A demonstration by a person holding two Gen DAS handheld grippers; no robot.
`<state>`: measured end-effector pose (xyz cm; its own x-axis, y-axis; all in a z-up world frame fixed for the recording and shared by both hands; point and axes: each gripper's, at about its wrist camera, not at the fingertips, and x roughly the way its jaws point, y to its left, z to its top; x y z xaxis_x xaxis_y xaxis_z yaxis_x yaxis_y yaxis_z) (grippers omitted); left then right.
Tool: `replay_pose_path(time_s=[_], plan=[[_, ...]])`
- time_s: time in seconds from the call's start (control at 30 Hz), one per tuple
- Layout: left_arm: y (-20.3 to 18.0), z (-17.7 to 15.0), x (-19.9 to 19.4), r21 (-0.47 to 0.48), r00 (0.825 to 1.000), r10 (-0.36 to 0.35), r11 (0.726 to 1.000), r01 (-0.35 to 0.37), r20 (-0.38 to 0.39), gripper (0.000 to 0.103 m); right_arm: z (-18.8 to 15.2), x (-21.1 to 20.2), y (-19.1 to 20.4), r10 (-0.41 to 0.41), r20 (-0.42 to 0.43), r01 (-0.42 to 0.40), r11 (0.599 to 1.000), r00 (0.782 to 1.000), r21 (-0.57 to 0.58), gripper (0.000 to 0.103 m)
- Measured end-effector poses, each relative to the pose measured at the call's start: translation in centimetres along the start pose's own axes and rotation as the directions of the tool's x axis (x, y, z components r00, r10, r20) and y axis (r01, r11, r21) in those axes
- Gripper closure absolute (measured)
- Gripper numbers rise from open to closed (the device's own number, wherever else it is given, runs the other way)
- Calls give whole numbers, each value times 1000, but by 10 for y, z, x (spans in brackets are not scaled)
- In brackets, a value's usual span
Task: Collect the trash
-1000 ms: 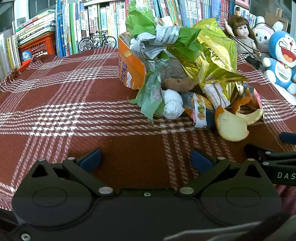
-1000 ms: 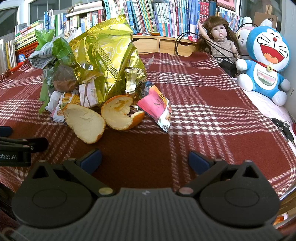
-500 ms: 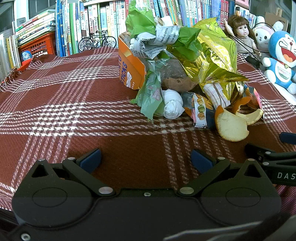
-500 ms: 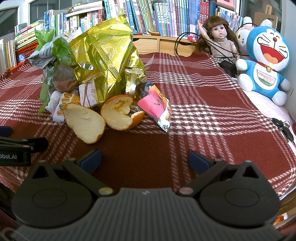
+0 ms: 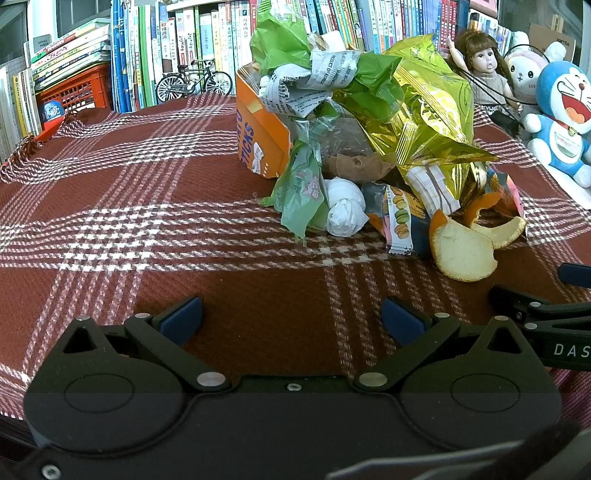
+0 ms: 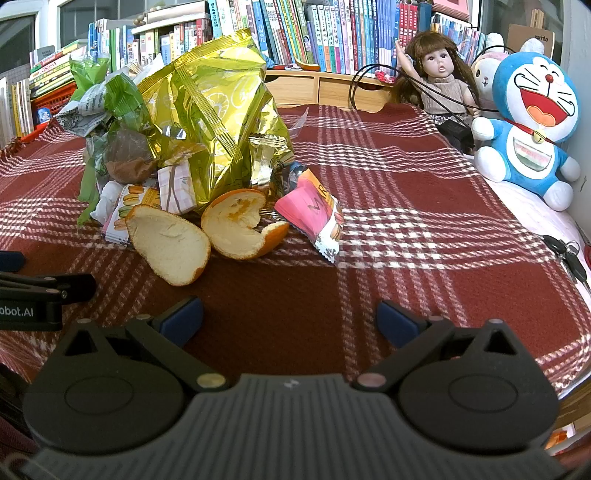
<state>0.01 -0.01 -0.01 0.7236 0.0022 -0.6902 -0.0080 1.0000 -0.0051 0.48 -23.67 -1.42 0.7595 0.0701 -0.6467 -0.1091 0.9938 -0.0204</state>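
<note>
Where the dark red cloth with white plaid lines (image 5: 147,206) covers the table, a heap of trash is seen piled near the middle, ahead of both grippers and touched by neither. At the heap's top a crumpled yellow-gold foil snack bag (image 6: 218,122) is noted, with crumpled green plastic wrap (image 5: 288,44) and printed white paper (image 5: 299,88) beside it. An orange cardboard box with blue lettering (image 5: 258,136) is set on the heap's left side, tilted. Lower down, a white wadded tissue (image 5: 345,210), a macaron-printed wrapper (image 5: 397,221) and a brown crumpled paper (image 5: 354,166) are recorded. Two pieces of orange peel (image 6: 170,243), pale side up, lie at the near edge, just touching each other; a pink snack packet (image 6: 314,214) lies just right of them on the cloth.

The left gripper (image 5: 291,314) is seen low over bare cloth, jaws spread wide, nothing between its blue pads (image 5: 181,317). The right gripper (image 6: 290,317) is likewise spread wide and empty, with the peel ahead and to its left.

Behind the table, rows of upright books (image 6: 332,33) are noted, with a small model bicycle (image 5: 194,81) and a red plastic crate (image 5: 74,88) at left. A brown-haired doll (image 6: 439,77) and a blue-and-white cat plush (image 6: 532,122) are seated at the right edge; dark keys (image 6: 565,251) lie nearer on a pale surface.
</note>
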Motion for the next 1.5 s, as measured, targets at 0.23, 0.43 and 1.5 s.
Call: replay_pose_path(time_s=[0.23, 0.43, 1.5], plan=[[0, 0, 0, 0, 1000, 0, 1000, 0, 0, 0, 0, 1, 0, 0, 0, 0, 1000, 1000, 0, 0], [0, 0, 0, 0, 1000, 0, 1000, 0, -1, 0, 0, 1, 0, 0, 0, 0, 1000, 1000, 0, 0], [0, 0, 0, 1, 1000, 1, 1000, -1, 2, 0, -2, 4, 0, 15, 22, -15, 1000, 1000, -2, 0]])
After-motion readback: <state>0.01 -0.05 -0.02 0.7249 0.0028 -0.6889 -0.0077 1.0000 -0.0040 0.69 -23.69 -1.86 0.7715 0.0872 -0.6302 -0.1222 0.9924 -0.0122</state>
